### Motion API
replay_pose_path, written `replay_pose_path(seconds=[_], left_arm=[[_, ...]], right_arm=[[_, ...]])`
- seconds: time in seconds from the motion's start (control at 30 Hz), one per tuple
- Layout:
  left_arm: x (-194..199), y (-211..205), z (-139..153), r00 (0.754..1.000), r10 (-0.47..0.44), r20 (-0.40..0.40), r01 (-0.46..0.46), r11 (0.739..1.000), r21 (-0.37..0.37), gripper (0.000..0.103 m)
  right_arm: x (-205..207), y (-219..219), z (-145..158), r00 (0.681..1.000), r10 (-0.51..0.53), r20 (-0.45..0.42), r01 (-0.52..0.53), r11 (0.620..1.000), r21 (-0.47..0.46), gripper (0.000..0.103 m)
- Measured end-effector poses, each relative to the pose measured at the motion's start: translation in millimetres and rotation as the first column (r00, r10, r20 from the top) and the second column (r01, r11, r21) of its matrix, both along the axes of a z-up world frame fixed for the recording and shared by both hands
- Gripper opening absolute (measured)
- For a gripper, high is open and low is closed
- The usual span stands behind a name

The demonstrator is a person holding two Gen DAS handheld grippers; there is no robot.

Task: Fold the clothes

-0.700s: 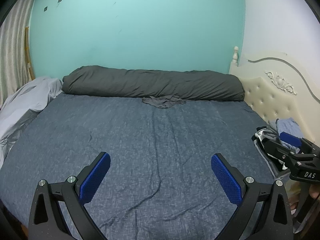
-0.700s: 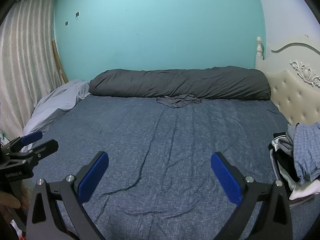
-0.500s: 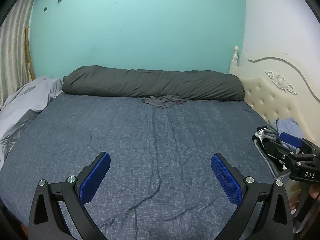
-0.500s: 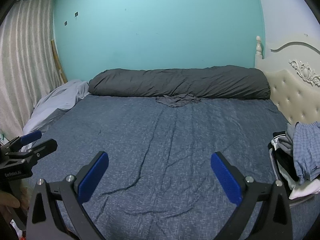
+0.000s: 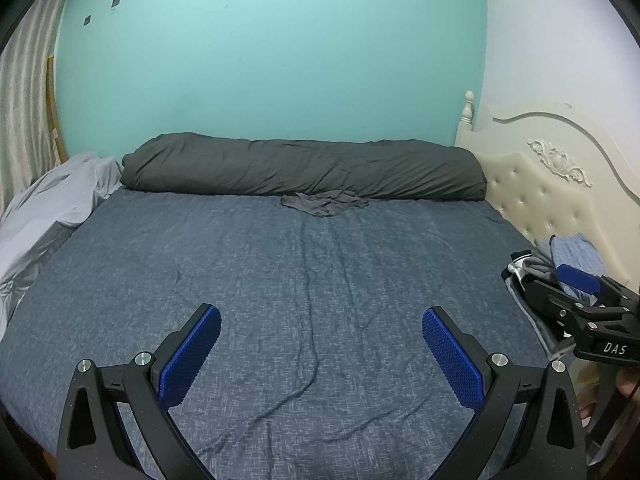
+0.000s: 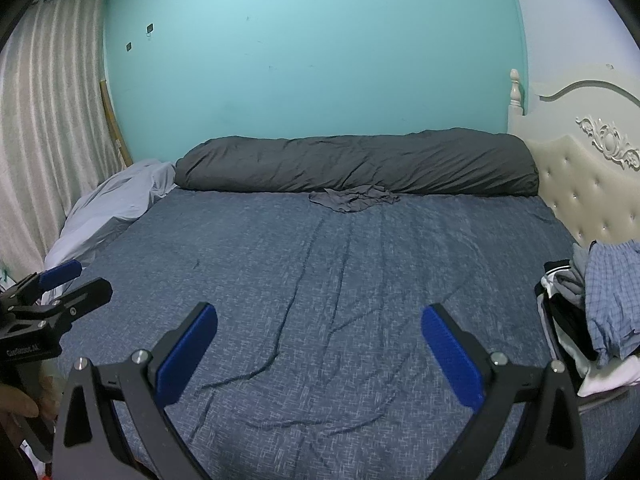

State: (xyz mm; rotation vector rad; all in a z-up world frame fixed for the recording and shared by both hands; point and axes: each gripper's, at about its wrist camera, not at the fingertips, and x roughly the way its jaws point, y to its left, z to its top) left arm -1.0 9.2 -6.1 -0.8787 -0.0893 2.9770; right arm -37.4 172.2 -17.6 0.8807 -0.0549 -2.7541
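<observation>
A crumpled grey garment (image 5: pixel 324 203) (image 6: pixel 354 198) lies far back on the blue bed sheet (image 5: pixel 280 280) (image 6: pixel 360 280), against a rolled dark grey duvet. A pile of clothes (image 6: pixel 592 304) (image 5: pixel 560 264) with a blue checked piece on top sits at the bed's right edge. My left gripper (image 5: pixel 320 356) hovers open over the near part of the sheet, nothing between its blue pads. My right gripper (image 6: pixel 318 354) is also open and empty over the sheet. Each gripper shows at the side of the other's view: the right gripper (image 5: pixel 580 304), the left gripper (image 6: pixel 48 300).
The dark grey duvet roll (image 5: pixel 304 168) runs along the teal wall. A light grey sheet (image 5: pixel 52 216) is bunched at the left edge by a curtain (image 6: pixel 48 128). A cream tufted headboard (image 5: pixel 552 200) stands at the right. A hand (image 6: pixel 16 404) holds the left gripper's handle.
</observation>
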Motion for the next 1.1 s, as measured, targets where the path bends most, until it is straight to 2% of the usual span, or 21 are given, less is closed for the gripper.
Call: replay_pose_path(seconds=[1.1], left_arm=[[-4.9,-0.2,9.5,1.000,-0.008,0.009,0.008,1.000,-0.002,0.103]], right_arm=[[0.5,4.1,-0.5,1.000,-0.009,0.004,0.009,1.000,-0.001,0.103]])
